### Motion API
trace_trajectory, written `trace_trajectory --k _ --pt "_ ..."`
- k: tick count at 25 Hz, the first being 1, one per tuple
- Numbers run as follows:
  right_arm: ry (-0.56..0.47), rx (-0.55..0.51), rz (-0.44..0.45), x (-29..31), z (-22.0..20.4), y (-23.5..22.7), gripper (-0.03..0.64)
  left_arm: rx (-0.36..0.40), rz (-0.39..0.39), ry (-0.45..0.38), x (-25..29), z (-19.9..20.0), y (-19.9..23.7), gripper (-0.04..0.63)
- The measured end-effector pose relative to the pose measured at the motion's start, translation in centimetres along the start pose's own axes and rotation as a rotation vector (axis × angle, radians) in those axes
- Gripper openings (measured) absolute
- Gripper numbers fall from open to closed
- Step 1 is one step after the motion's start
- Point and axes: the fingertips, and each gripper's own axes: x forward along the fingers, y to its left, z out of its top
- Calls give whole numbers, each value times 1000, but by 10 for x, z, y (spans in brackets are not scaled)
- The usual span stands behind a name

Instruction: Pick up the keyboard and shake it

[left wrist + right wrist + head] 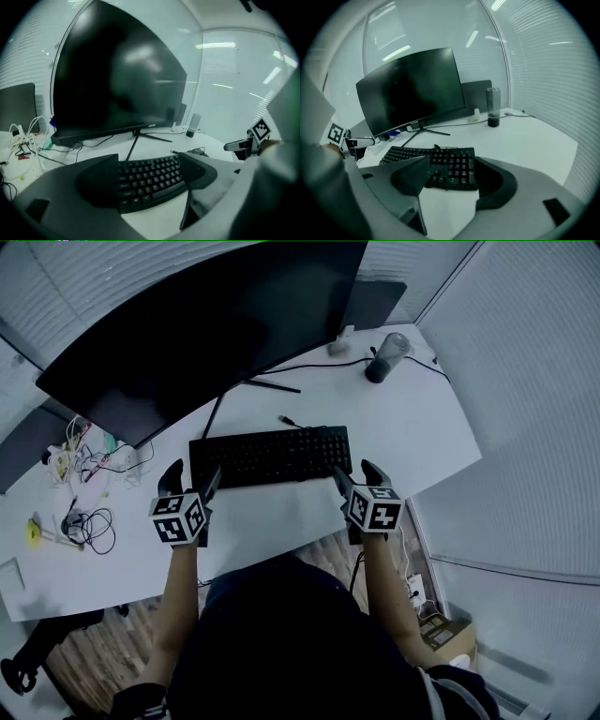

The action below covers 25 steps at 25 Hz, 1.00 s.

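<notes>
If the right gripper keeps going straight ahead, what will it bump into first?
Most likely the flat black keyboard: its right end lies just ahead of the right gripper, between its open jaws. Whether it already touches is hard to tell.

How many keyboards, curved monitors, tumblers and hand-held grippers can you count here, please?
keyboard: 1
curved monitor: 1
tumbler: 1
grippers: 2, the left gripper and the right gripper
Total: 5
</notes>
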Motion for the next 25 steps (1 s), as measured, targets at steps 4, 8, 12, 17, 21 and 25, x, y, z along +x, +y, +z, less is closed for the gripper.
trace_trajectory --k 4,8,12,17,21,25 --pt "-178 -84 35 -27 50 34 145 103 -6 -186 -32 56 -43 291" --pt "-363 -173 70 -63 104 69 48 178 18 -332 -66 112 -76 55" --pt "-530 -264 88 -106 157 97 34 205 43 -429 -101 160 -100 24" --pt "-740 -327 70 -170 221 122 31 235 42 -559 -148 217 -129 23" --pt "-825 -353 66 -205 241 137 31 261 28 -625 -169 238 -145 23" --pt "-789 -336 97 -199 229 145 26 267 22 -593 -162 227 -146 23"
